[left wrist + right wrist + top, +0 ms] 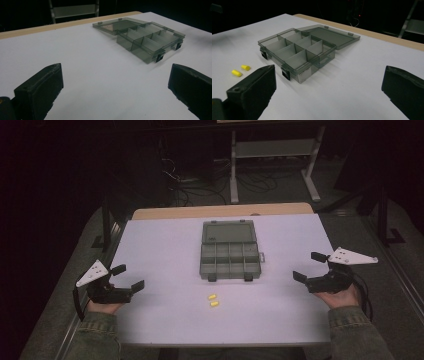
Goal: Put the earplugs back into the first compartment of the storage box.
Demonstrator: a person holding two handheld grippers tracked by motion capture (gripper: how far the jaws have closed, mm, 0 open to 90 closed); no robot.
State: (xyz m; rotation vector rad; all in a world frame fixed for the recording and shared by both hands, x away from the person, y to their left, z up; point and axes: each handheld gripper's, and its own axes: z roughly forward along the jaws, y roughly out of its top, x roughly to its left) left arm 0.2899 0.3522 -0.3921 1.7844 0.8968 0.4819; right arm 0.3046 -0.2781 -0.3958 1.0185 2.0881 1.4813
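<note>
Both wide-open, empty, the left gripper [126, 276] and right gripper [307, 266] flank an open compartment box [230, 257] mid-table [160, 245]; 2 yellow earplugs [213, 300] lie just before it, likely awaiting pickup.

The compartment box [230, 254] was a smoky, see-through grey-green, with its dividers and its opened lid in the same tint and black latches along its near side. Two small foam plugs [213, 300] were plain bright yellow against the table [160, 250], whose surface was an unpatterned pale lilac-white with a tan wooden strip at the far edge. The left gripper [126, 277] and right gripper [309, 266] were matt black, each topped by a light grey plate dotted with small dark holes; the person's sleeves [97, 332] were mottled olive green.
</note>
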